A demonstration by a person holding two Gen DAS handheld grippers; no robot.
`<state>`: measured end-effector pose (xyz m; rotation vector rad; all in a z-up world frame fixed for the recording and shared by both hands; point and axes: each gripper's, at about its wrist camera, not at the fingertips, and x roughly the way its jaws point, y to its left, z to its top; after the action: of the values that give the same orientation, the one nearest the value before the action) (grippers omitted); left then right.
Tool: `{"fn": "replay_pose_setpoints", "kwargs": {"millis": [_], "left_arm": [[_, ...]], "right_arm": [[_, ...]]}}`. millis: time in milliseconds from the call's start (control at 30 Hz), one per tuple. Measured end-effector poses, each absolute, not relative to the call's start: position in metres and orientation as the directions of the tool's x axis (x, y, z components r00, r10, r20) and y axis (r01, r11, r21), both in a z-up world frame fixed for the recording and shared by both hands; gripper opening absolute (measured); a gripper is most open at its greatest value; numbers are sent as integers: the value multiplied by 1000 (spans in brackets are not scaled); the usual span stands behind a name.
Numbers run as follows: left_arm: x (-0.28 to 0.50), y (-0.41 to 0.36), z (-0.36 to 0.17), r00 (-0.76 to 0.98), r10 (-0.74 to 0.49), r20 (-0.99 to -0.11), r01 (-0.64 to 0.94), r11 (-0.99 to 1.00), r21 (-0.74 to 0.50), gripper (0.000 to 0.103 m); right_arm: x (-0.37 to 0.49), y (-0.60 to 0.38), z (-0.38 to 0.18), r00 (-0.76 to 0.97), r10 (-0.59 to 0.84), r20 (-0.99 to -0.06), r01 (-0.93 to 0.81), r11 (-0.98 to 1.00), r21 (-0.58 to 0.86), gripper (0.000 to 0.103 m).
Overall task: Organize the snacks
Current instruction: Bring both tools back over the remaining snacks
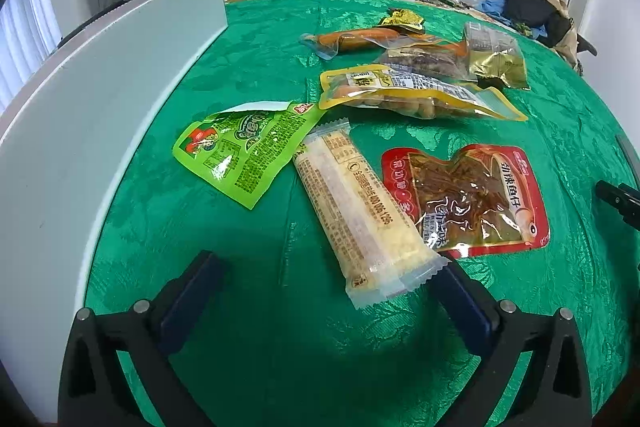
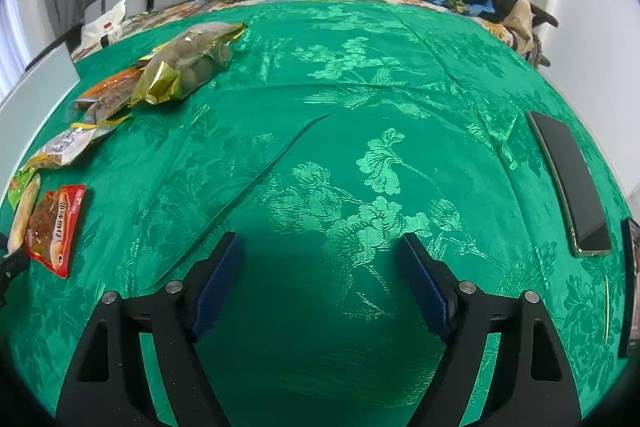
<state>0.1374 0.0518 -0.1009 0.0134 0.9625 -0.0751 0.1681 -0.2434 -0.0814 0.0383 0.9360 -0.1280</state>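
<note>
On the green cloth (image 1: 248,59) we see, far left, a white box (image 1: 100,99), then a green pouch (image 1: 240,147), a pale bar (image 1: 360,203) with its near end just beside our left gripper's (image 1: 326,281) right finger, and a red fish pack (image 1: 472,195), with a yellow pouch (image 1: 416,93), a sausage (image 1: 352,38) and a gold bag (image 1: 496,57) farther off. Our left gripper stands wide and grips nothing. Our right gripper (image 2: 320,267) is also wide and empty over bare cloth, the snacks well to its left and a phone (image 2: 568,183) at the right.
</note>
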Motion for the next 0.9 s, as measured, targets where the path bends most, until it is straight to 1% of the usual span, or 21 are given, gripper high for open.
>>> {"fn": "replay_pose_setpoints", "kwargs": {"millis": [900], "left_arm": [[142,50,-102,574,-53,-817,63,998,-21,103]], "right_arm": [[167,-245,-80,585,-93,-806,126,992,-23,83]]}}
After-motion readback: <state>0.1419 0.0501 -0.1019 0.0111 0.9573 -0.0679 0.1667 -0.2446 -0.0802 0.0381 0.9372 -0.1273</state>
